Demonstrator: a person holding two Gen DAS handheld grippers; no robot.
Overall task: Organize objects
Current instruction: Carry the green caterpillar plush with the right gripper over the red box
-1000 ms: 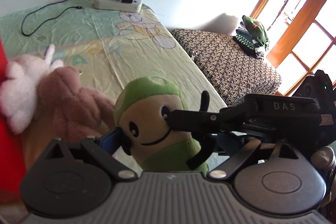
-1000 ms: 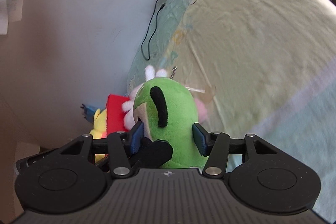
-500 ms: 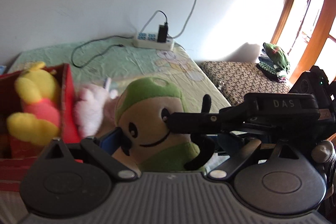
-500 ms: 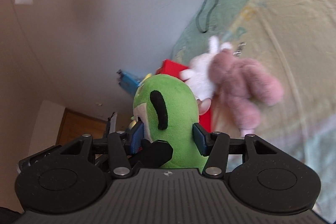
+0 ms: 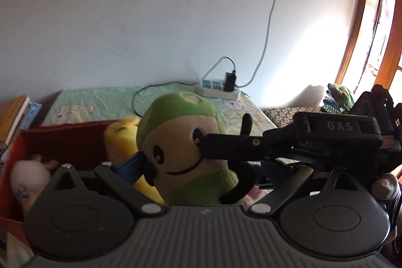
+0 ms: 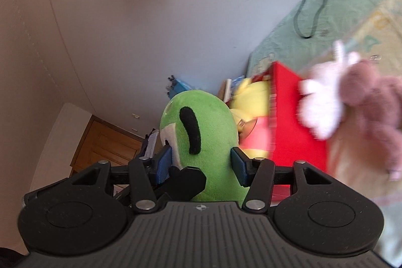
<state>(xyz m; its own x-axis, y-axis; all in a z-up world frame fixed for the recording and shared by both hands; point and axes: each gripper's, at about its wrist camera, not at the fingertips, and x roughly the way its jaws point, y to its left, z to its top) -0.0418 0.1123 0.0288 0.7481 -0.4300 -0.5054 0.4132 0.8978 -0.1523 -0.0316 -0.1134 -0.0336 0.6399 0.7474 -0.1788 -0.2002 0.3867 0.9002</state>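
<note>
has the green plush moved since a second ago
Yes. The green plush, gripped by both grippers, went from beside the pink bunny on the bedsheet toward the red box, where the yellow toy sits.

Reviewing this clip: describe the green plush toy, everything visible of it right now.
The green plush toy is soft pile fabric: green cap and body, cream face with black stitched eyes and smile, thin black arms, a black stripe down its back. It is upright, off the bed. The right gripper clamps its sides, both blue pads pressing in. The left gripper brackets it; one blue pad sits at its cheek. The other finger is hidden.
</note>
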